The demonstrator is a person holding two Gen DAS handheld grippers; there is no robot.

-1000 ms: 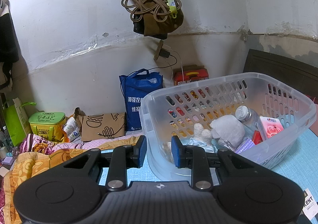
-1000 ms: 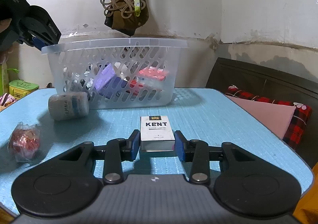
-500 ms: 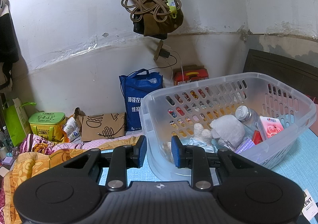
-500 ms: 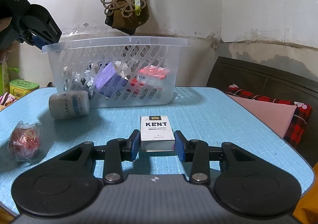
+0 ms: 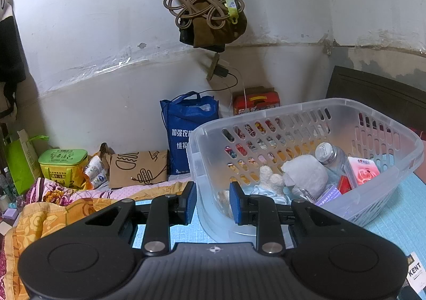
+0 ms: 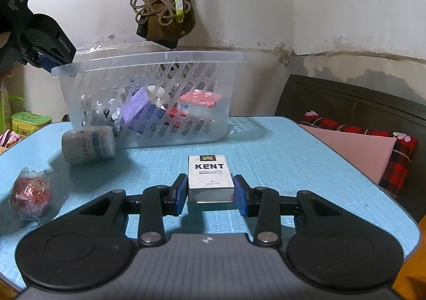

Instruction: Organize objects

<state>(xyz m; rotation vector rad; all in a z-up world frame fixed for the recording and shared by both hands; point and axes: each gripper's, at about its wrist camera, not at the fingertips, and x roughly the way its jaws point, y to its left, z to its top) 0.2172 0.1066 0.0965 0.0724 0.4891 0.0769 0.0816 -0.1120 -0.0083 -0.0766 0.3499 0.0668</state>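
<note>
A clear slotted basket [image 5: 306, 110] stands on the blue table [image 6: 293, 153], holding a white plush toy [image 5: 303, 174], a bottle [image 5: 328, 154] and a pink packet [image 5: 363, 169]. My left gripper [image 5: 213, 202] is shut on the basket's near-left corner, one pad outside the wall and one inside. In the right wrist view its fingers [image 6: 45, 60] sit at the left end of the basket [image 6: 149, 57] rim. My right gripper [image 6: 210, 193] is shut on a white KENT cigarette pack [image 6: 210, 174] low over the table. A grey roll [image 6: 87, 144] and a bagged red item [image 6: 30, 193] lie to the left.
A pink and red-plaid pillow [image 6: 354, 145] and a dark headboard [image 6: 346, 97] lie past the table's right edge. A brown bag with knotted cord [image 6: 162, 15] hangs on the wall. Beyond the table are a blue bag [image 5: 189, 132], a paper bag [image 5: 138, 166], a green box [image 5: 62, 161] and bedding [image 5: 48, 206].
</note>
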